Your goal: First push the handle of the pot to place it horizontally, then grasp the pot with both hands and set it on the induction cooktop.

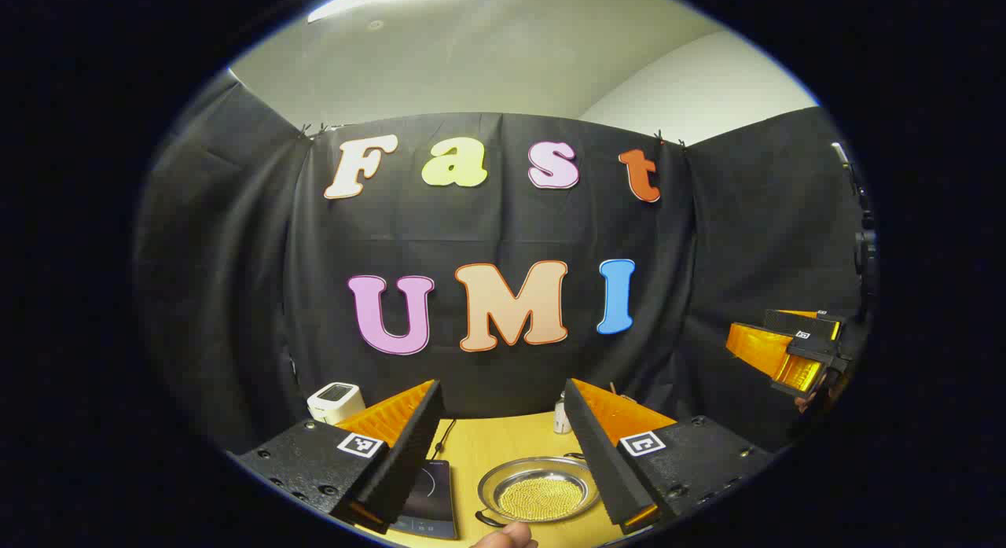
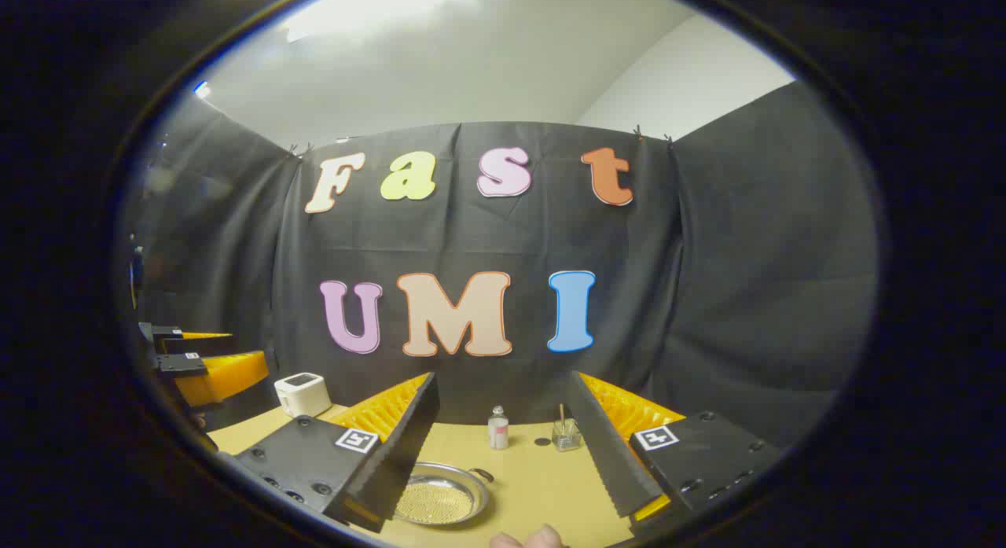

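We hold the left gripper and right gripper raised, jaws wide and empty. The pot sits on the worktop beside the induction cooktop; pushing its handle comes next.

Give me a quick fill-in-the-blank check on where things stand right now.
1. The pot rests on the ____, not on the cooktop.
2. In the left gripper view, the cooktop lies to the ____ of the pot.
3. Both the left gripper and right gripper are ____, holding nothing.
4. The small bottle stands ____ the pot, nearer the wall.

Missing words: table; left; open; behind
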Action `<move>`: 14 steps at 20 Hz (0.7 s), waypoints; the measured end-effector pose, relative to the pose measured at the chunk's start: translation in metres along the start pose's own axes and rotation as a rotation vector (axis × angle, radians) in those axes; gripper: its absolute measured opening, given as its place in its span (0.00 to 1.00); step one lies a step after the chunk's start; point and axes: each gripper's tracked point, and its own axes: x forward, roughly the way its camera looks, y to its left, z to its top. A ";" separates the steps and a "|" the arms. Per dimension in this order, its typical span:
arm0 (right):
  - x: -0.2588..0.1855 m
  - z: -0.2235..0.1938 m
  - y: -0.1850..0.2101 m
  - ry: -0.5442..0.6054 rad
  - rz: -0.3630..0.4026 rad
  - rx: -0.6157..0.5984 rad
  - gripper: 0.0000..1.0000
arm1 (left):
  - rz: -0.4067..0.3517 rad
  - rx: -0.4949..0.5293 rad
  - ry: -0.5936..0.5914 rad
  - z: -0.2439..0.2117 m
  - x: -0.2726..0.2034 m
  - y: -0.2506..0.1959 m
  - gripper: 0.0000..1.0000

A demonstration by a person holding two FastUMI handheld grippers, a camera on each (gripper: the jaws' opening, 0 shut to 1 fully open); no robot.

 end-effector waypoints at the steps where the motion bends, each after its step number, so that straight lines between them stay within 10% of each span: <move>1: 0.000 0.001 -0.004 -0.001 -0.001 -0.004 0.98 | 0.002 -0.001 0.001 0.001 -0.001 -0.002 0.93; 14: 0.006 0.000 -0.006 0.021 0.010 0.033 0.98 | 0.068 0.041 -0.014 0.006 -0.014 0.022 0.92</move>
